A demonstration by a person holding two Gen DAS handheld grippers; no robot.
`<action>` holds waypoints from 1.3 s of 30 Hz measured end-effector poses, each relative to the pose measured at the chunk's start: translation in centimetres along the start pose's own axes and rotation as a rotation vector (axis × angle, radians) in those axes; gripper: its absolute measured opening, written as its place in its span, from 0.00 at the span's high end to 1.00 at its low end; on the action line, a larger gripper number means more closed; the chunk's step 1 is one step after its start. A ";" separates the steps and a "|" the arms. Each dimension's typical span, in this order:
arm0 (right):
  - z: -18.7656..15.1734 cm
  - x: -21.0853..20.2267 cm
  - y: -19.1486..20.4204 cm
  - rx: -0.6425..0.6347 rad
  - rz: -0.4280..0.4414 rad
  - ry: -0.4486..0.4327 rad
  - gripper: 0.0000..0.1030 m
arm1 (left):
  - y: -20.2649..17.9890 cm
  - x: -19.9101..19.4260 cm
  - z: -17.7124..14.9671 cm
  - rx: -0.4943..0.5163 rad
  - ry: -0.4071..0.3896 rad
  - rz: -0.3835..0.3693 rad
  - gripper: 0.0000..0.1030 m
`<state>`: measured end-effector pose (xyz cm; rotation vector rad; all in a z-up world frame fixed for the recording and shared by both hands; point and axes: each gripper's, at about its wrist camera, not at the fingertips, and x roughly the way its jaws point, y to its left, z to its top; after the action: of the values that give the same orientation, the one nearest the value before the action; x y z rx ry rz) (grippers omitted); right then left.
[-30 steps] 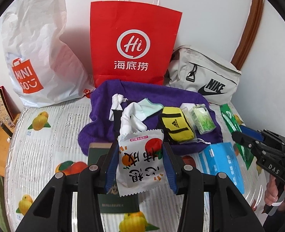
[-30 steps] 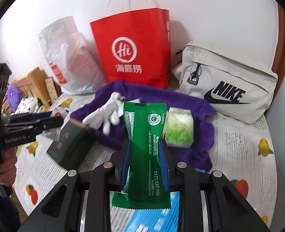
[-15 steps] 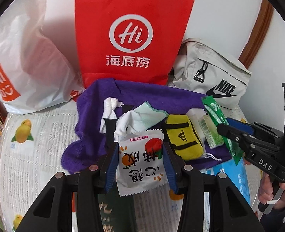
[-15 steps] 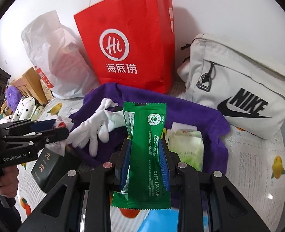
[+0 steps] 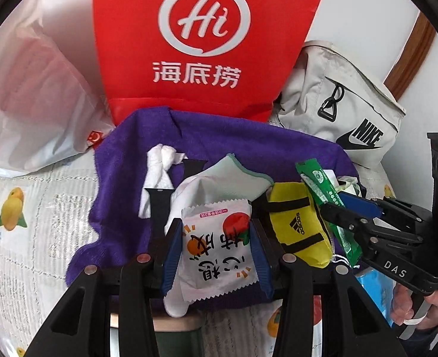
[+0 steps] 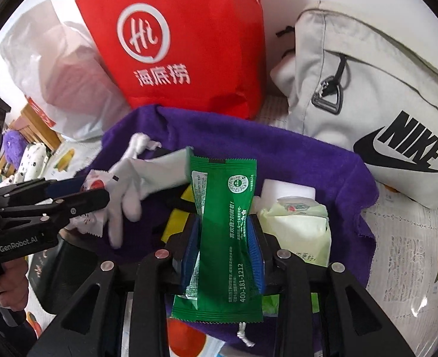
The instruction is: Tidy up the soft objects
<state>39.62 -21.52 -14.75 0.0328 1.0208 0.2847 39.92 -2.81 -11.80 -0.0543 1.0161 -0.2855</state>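
Red paper bag (image 5: 210, 41) stands at twelve o'clock. The left gripper (image 5: 216, 253) pinches a white snack packet (image 5: 216, 250); the right gripper (image 6: 224, 244), jaws just easing, clasps a green sachet (image 6: 224, 226).

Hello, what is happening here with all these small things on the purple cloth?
A person holds a gripper in each hand over a purple towel where soft items are gathered. The left gripper has a white snack packet between its jaws. The right gripper has a green sachet between its jaws, which have just been opening a little. A white glove, a yellow pouch and a tissue pack lie on the towel.
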 end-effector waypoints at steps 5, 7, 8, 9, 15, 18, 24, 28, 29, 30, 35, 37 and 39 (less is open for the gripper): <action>-0.2 -0.6 -0.1 -0.017 -0.010 -0.018 0.54 | -1.0 1.2 0.6 0.012 0.019 -0.013 0.59; -0.3 -1.0 -0.2 -0.014 -0.004 -0.033 0.45 | -1.3 1.8 0.5 0.022 0.027 -0.006 0.59; -0.3 -1.2 -0.3 -0.011 -0.003 -0.038 0.44 | -1.4 2.1 0.4 0.022 0.034 -0.005 0.59; -0.3 -1.4 -0.4 -0.006 -0.002 -0.042 0.44 | -1.4 2.3 0.4 0.018 0.039 -0.007 0.59; -0.9 -3.3 -1.2 0.024 0.000 -0.064 0.44 | -1.6 3.0 0.1 0.019 0.054 -0.012 0.57; -1.5 -4.3 -1.5 0.033 -0.009 -0.069 0.44 | -2.1 3.4 0.2 0.020 0.061 -0.005 0.49; -3.3 -6.3 -1.7 0.051 -0.026 -0.065 0.44 | -3.3 3.2 -0.1 0.065 0.062 0.064 0.36; -4.0 -7.4 -1.4 0.060 -0.036 -0.071 0.44 | -3.8 1.9 -0.5 0.070 0.051 0.087 0.30; -4.1 -7.6 -1.2 0.062 -0.042 -0.073 0.44 | -3.8 1.3 -0.6 0.071 0.043 0.097 0.28; -4.3 -7.9 -1.0 0.065 -0.051 -0.074 0.41 | -3.9 0.8 -0.7 0.073 0.033 0.108 0.27; -5.1 -10.2 0.3 0.078 -0.092 -0.112 0.25 | -4.3 -2.9 -1.6 0.095 -0.020 0.169 0.21; -5.5 -11.3 1.1 0.081 -0.087 -0.134 0.16 | -4.3 -4.6 -2.2 0.093 -0.045 0.180 0.19; -6.1 -12.5 2.1 0.080 -0.095 -0.163 0.10 | -4.3 -6.2 -2.9 0.086 -0.067 0.177 0.16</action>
<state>27.89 -23.29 -7.18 0.0783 0.8682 0.1520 33.54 -5.07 -7.41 0.1028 0.9342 -0.1646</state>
